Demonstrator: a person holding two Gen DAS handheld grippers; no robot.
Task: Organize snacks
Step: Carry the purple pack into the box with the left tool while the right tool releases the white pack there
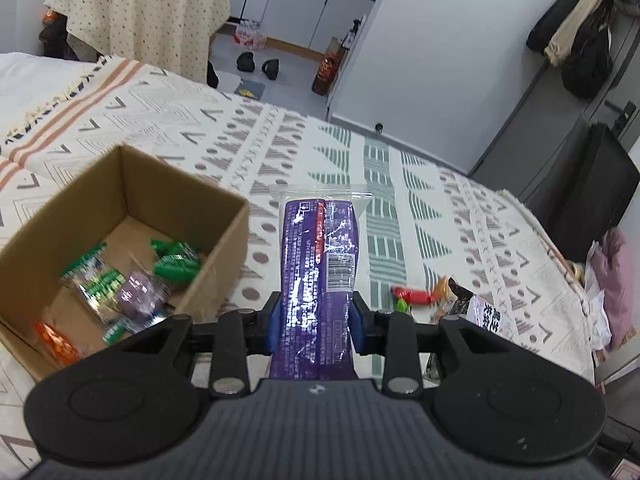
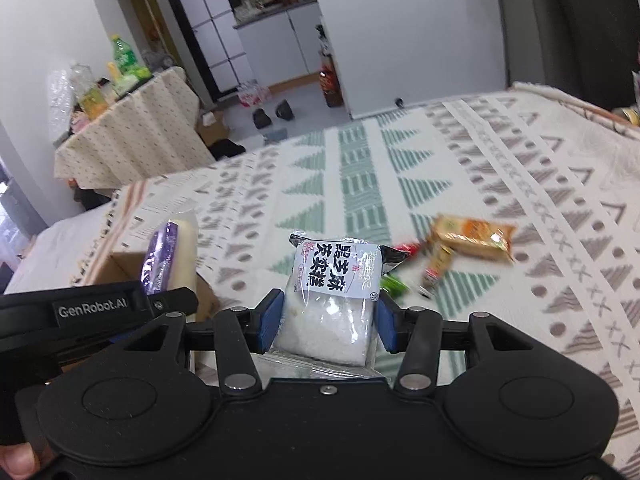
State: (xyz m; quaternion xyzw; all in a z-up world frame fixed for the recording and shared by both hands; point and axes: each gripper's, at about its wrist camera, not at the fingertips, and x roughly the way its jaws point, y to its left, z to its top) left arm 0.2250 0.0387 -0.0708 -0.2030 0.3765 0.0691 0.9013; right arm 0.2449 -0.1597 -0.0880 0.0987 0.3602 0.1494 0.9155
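Note:
My left gripper [image 1: 313, 322] is shut on a long purple snack packet [image 1: 318, 264], held above the patterned blanket just right of an open cardboard box [image 1: 128, 184]. Inside the box lie several green, purple and orange snack packs [image 1: 132, 280]. My right gripper [image 2: 328, 322] is shut on a white rice-cake packet [image 2: 332, 292] with black characters on its label. In the right wrist view the left gripper's body [image 2: 96, 308] and the purple packet [image 2: 160, 260] appear at left, over the box [image 2: 120, 268]. Loose snacks [image 2: 468, 236] lie on the blanket ahead.
A patterned blanket [image 1: 360, 168] covers the bed. Red and green candies [image 1: 412, 296] lie on it to the right of the left gripper. Beyond the bed stand a cloth-covered table [image 1: 148, 12], shoes on the floor [image 1: 256, 64] and white cabinets [image 1: 312, 12].

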